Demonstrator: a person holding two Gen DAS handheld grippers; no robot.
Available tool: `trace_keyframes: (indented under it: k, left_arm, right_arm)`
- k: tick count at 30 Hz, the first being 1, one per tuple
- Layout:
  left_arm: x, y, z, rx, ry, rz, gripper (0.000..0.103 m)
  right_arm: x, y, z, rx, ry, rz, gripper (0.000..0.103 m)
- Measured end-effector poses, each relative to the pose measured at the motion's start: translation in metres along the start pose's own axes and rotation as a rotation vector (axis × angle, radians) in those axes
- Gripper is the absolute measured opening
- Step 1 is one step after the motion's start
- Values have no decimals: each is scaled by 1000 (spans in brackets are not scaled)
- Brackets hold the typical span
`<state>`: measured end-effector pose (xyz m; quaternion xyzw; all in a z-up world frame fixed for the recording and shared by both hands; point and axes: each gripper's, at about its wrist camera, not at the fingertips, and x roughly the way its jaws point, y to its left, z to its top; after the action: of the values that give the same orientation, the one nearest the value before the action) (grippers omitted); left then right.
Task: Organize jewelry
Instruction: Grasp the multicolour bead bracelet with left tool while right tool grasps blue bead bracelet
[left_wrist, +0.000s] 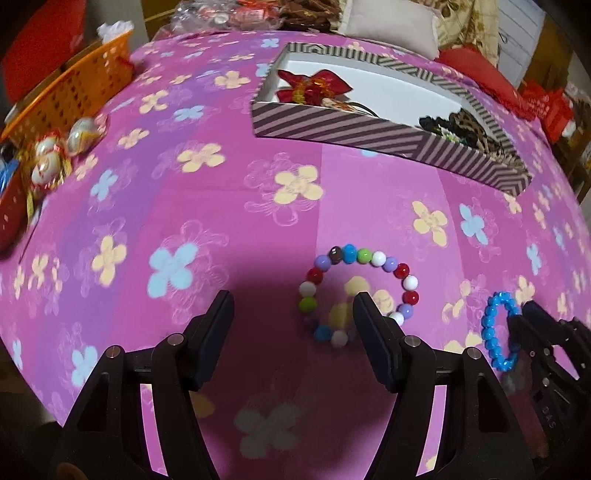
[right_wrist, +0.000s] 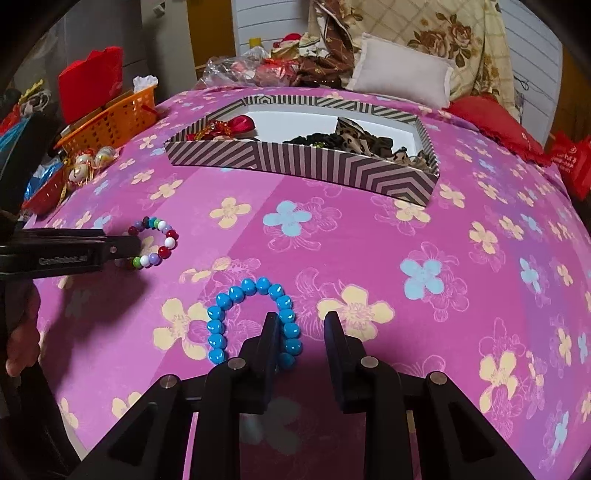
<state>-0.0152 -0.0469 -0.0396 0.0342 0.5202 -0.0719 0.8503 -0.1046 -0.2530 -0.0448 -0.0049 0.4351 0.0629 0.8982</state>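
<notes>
- The blue bead bracelet (right_wrist: 255, 325) lies flat on the flowered pink cloth (right_wrist: 369, 243), right at the tip of the right tool (right_wrist: 302, 317). This tool is narrowed; its left finger stands inside the loop and the right side of the loop sits in the gap. I cannot tell whether the pads press it yet.
- The multicoloured bead bracelet (left_wrist: 358, 291) lies at the tip of the left tool (left_wrist: 293, 301), which stands wide. Its right finger is over the loop's middle, so the loop's left side lies between the fingers, untouched as far as I can see.
- Both bracelets look light, with hard, glossy, rounded beads on a limp string. I judge they will sag and may roll out of a pinch, so a grip across 1 strand, square on the beads, seems best.
- The striped box (right_wrist: 303, 162) stands ahead of both tools, open, with a red bow (left_wrist: 314, 86) and dark hair ties inside.
- The cloth between tools and box is clear. The orange basket (left_wrist: 70, 92) and small ornaments (left_wrist: 62, 151) sit far to the left, out of the way.
- The 2 tools work close beside each other and could bump.
</notes>
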Motion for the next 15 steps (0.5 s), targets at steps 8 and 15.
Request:
trace_keyframes:
  k: [8,15]
  left_arm:
    - [2,-2,7,46,-30,-52,10]
    - [-13,12,7,-1,-18,-157,8]
  right_arm:
    - [0,-9,-1,52,-28,54,8]
    - [-18,-8,2,70,-69,82,8]
